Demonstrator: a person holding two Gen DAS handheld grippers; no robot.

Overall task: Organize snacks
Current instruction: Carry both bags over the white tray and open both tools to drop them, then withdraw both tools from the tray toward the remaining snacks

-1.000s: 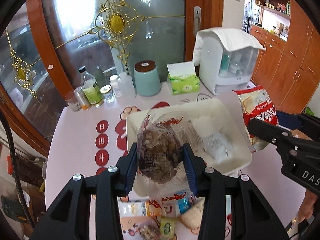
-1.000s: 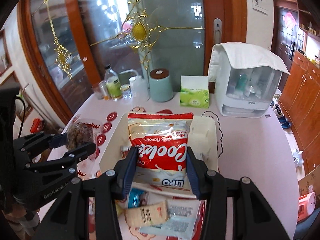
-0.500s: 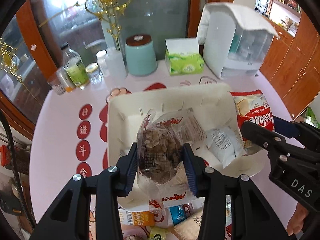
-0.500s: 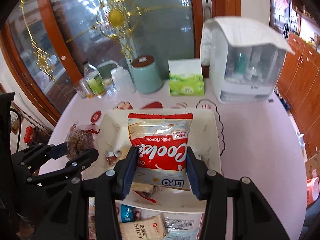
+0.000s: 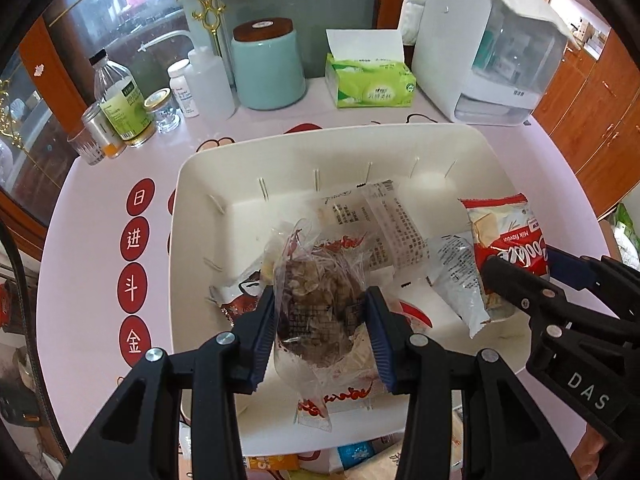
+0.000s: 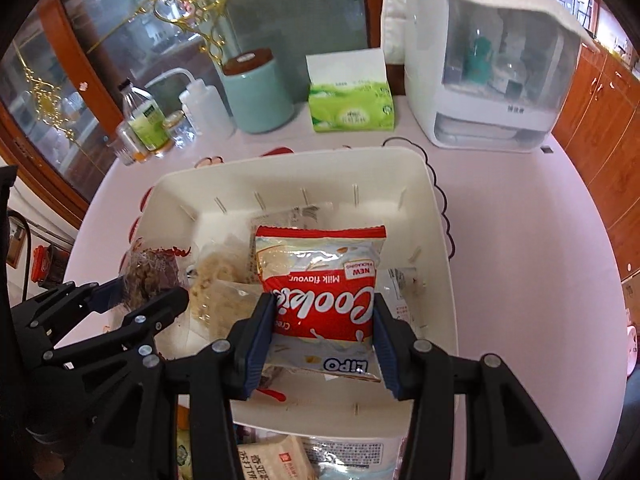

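Only my right-wrist view shows my right gripper [image 6: 323,322] clamping the cookie packet [image 6: 320,280] over the white bin [image 5: 200,184], while my left gripper [image 5: 320,332] pinches the clear snack bag [image 5: 316,300], above a pink table [image 5: 92,200] beside wooden cabinets [image 5: 600,92].

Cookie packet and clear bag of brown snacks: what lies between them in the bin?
In the right wrist view, pale noodle-like snack packets lie between the cookie packet and the clear bag.
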